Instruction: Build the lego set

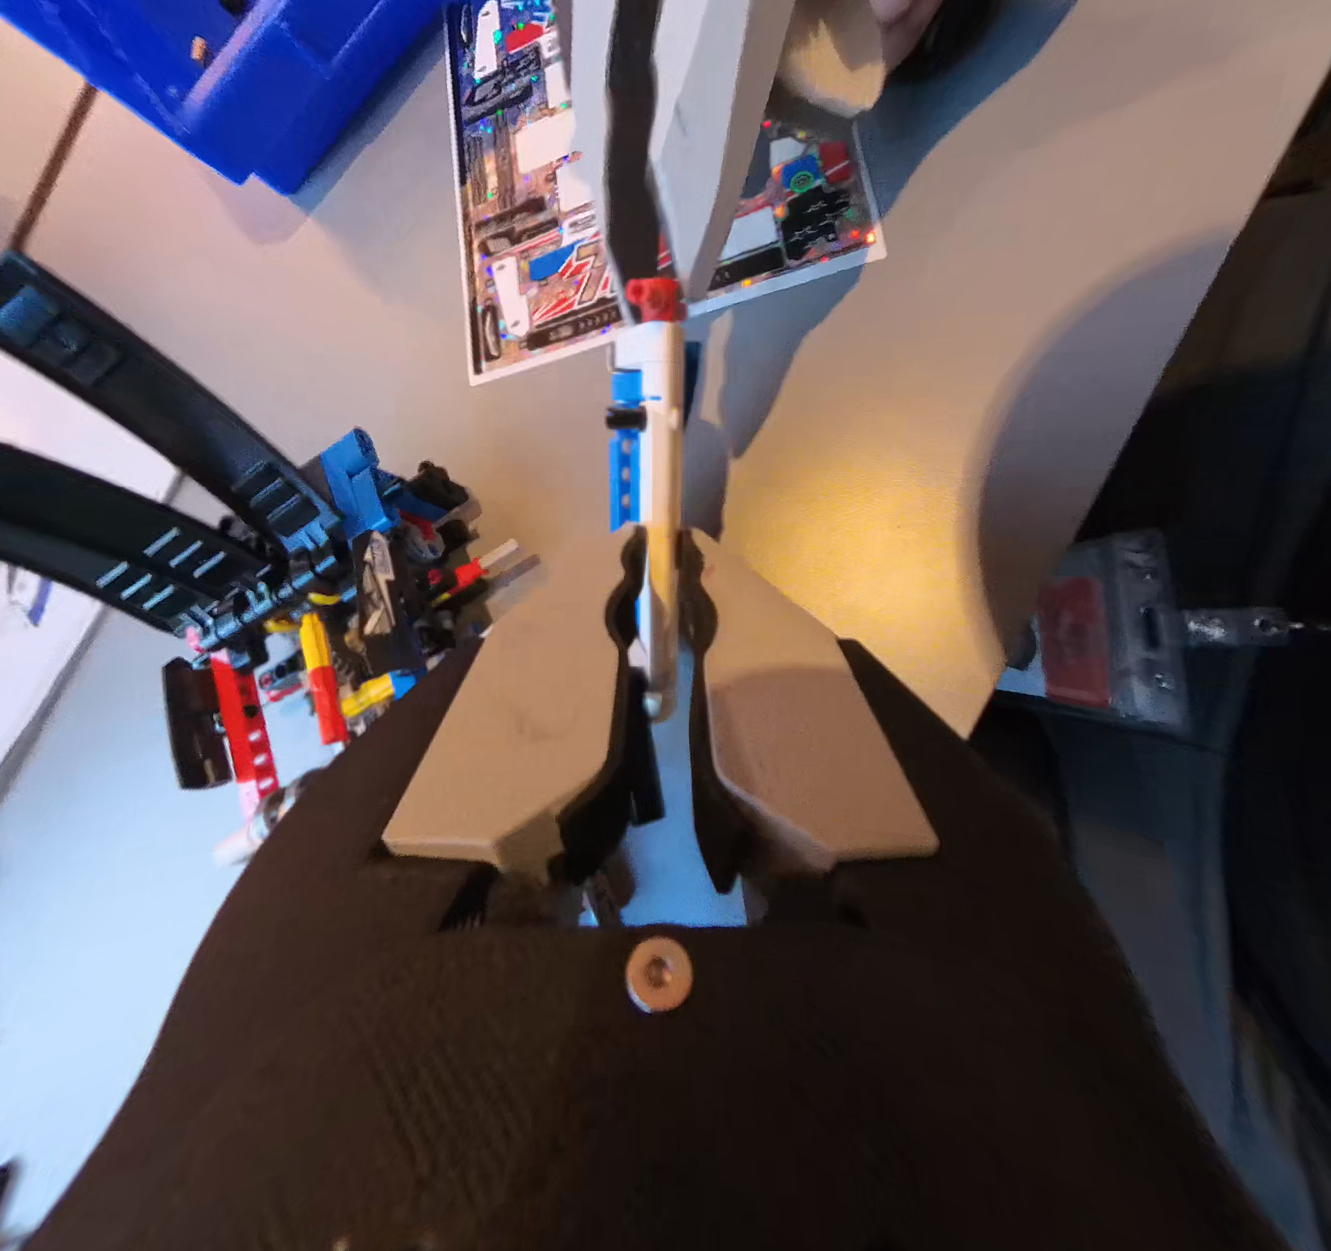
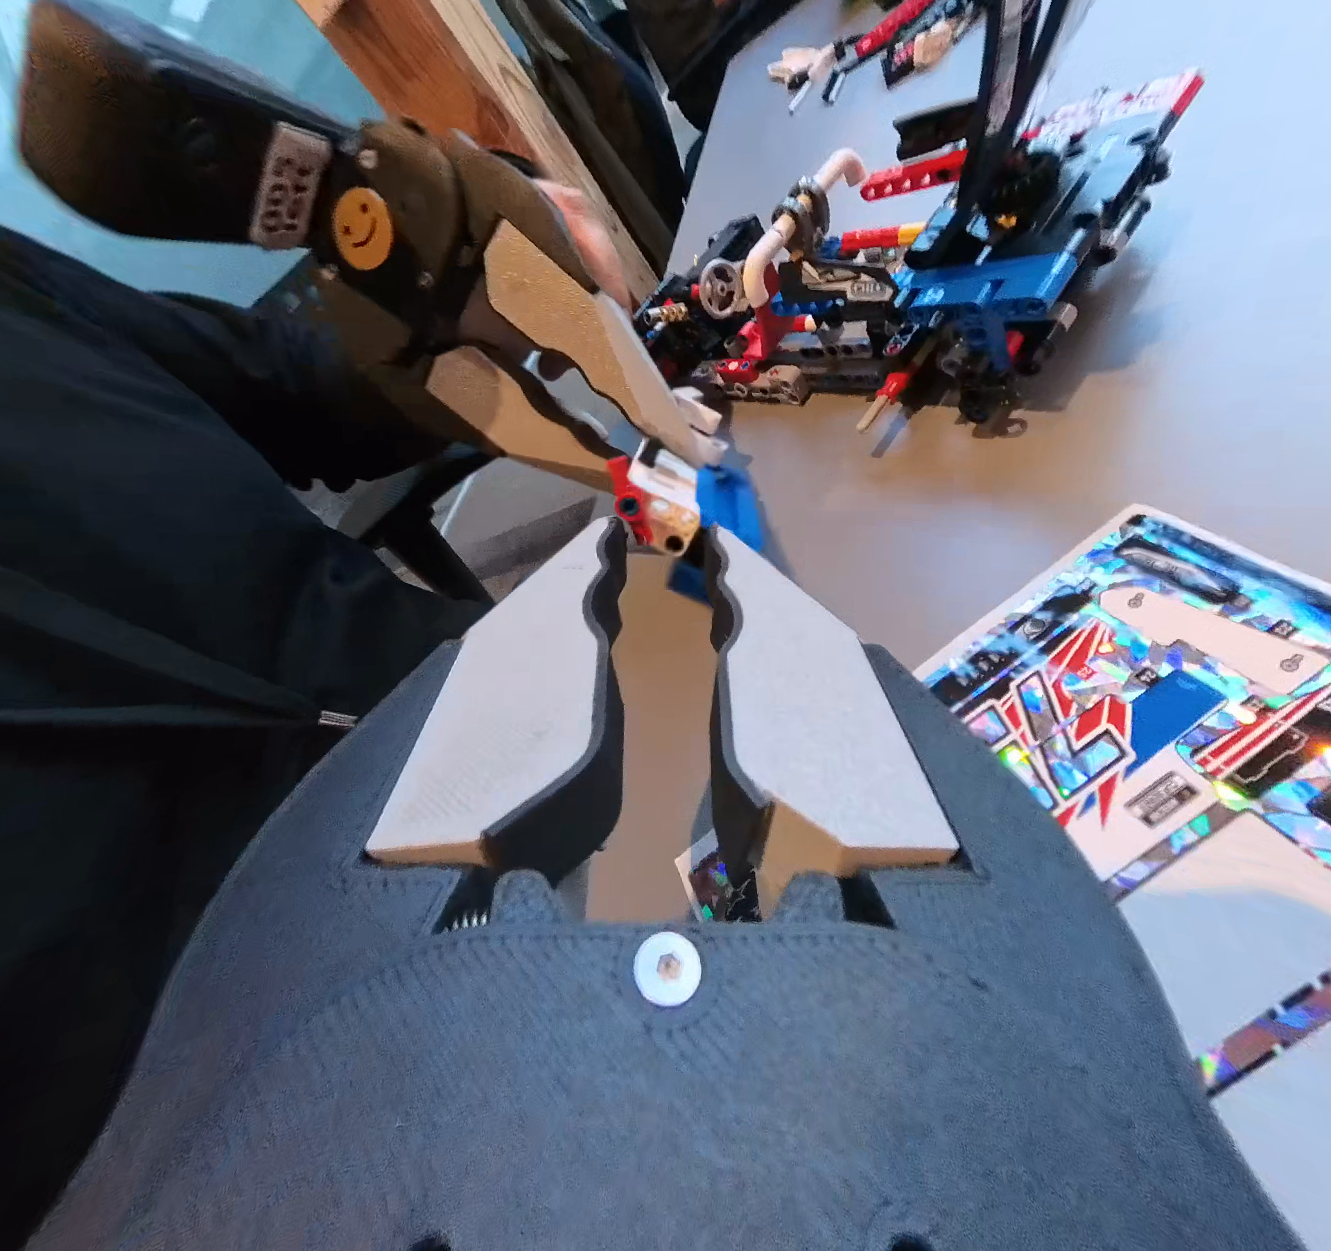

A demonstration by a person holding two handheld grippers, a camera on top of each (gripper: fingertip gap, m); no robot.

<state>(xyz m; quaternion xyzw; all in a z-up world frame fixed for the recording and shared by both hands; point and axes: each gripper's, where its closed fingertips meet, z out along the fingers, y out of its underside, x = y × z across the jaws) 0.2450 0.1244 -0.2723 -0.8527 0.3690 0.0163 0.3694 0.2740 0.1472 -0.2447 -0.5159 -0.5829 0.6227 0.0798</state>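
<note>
A small sub-assembly (image 1: 659, 439) of a white panel and a blue beam hangs in the air between both grippers. My left gripper (image 1: 659, 547) is shut on its near end. A red connector (image 1: 652, 296) sits at its far end, and my right gripper (image 1: 659, 273) comes down from above, shut on that connector. In the right wrist view my right gripper (image 2: 662, 539) pinches the red and white end of the sub-assembly (image 2: 670, 496), and the left gripper (image 2: 677, 453) holds it from the far side. The partly built vehicle (image 2: 936, 302) stands on the table beyond.
The vehicle (image 1: 346, 568) stands left of my left gripper, with black curved parts arching off it. A shiny sticker sheet (image 1: 533, 208) (image 2: 1152, 712) lies flat on the table. A blue bin (image 1: 252, 28) is at the far left. Loose parts (image 2: 864, 57) lie at the far end. The tips of one gripper are about 5 cm away from the tips of the other.
</note>
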